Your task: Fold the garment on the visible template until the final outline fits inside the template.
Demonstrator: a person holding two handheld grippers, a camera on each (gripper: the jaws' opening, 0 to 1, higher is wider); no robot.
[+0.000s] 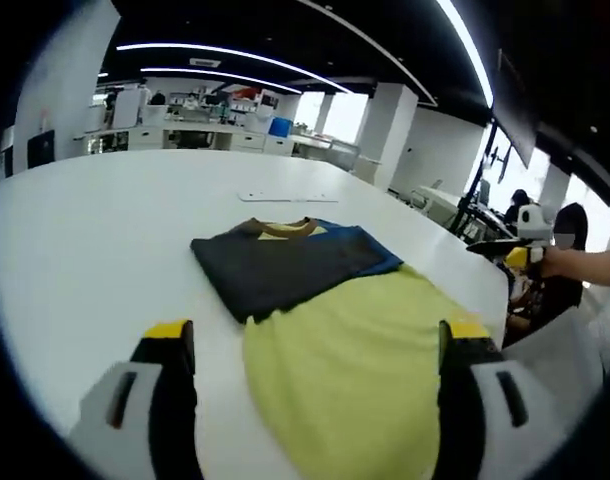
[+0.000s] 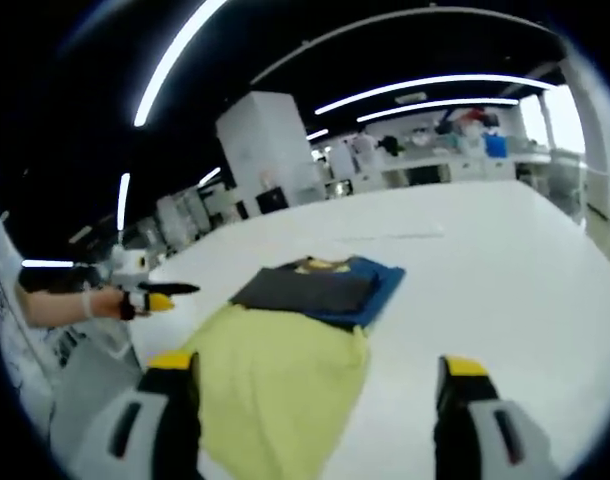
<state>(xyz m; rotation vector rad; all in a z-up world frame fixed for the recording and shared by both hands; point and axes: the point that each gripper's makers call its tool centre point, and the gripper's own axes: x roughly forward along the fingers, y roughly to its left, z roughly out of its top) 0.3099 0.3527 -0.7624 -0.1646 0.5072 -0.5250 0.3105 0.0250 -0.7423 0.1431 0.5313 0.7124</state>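
Observation:
The garment lies flat on the white table (image 1: pixel 95 240). Its yellow-green body (image 1: pixel 355 360) reaches toward me. At the far end sit a folded dark grey part (image 1: pixel 275 265), a blue part (image 1: pixel 370 250) and a tan collar (image 1: pixel 283 229). My left gripper (image 1: pixel 317 330) stands open, one jaw on each side of the yellow cloth, holding nothing. In the right gripper view the yellow body (image 2: pixel 275 385) runs up to the dark fold (image 2: pixel 310 290) and the blue part (image 2: pixel 370 295). My right gripper (image 2: pixel 317 365) is open above the cloth's near edge and holds nothing.
A thin white strip (image 1: pixel 285 197) lies on the table beyond the collar. Off the table's side, a person's arm (image 1: pixel 585 265) holds a yellow-tipped tool (image 2: pixel 157 298). Desks and shelves (image 1: pixel 205 125) line the room's back. The table's rim (image 2: pixel 115 360) curves close by.

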